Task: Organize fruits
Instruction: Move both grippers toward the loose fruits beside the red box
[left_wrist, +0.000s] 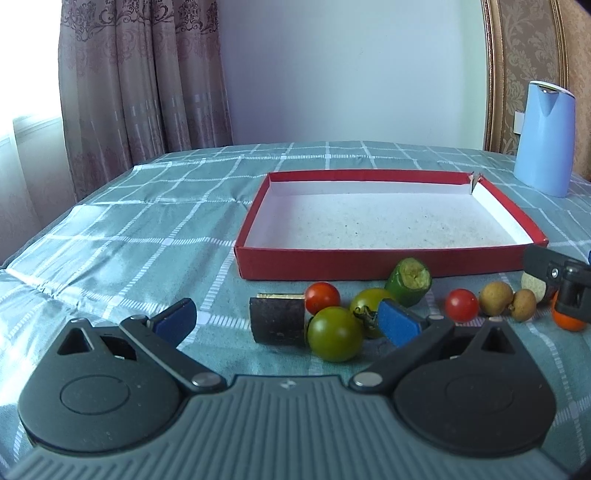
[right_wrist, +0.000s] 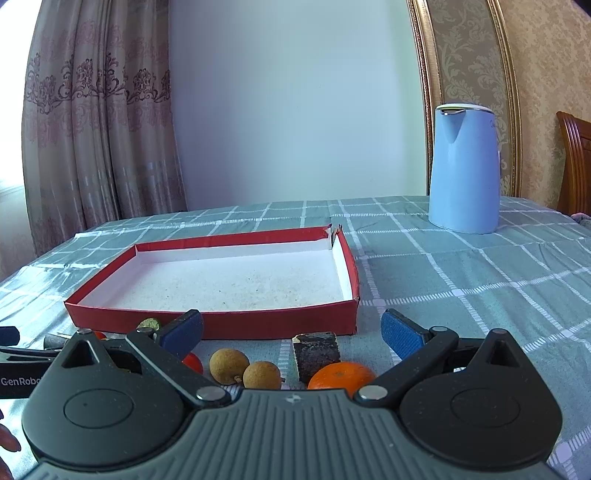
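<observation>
Left tool (left_wrist: 287, 322) wide apart, holding nothing, low over the checked counter (left_wrist: 147, 236). Between its pads: dark block (left_wrist: 277, 320) and green tomato (left_wrist: 335, 333), with a red cherry tomato (left_wrist: 322, 298) and cut green piece (left_wrist: 409, 280) just beyond. Right tool (right_wrist: 291, 330) also spread wide, nothing gripped; orange (right_wrist: 341, 376), second dark block (right_wrist: 316, 350) and two longans (right_wrist: 229, 366) lie between its pads. Red box (right_wrist: 280, 325) sits just behind the fruit row. Blue kettle (right_wrist: 464, 168) far right.
</observation>
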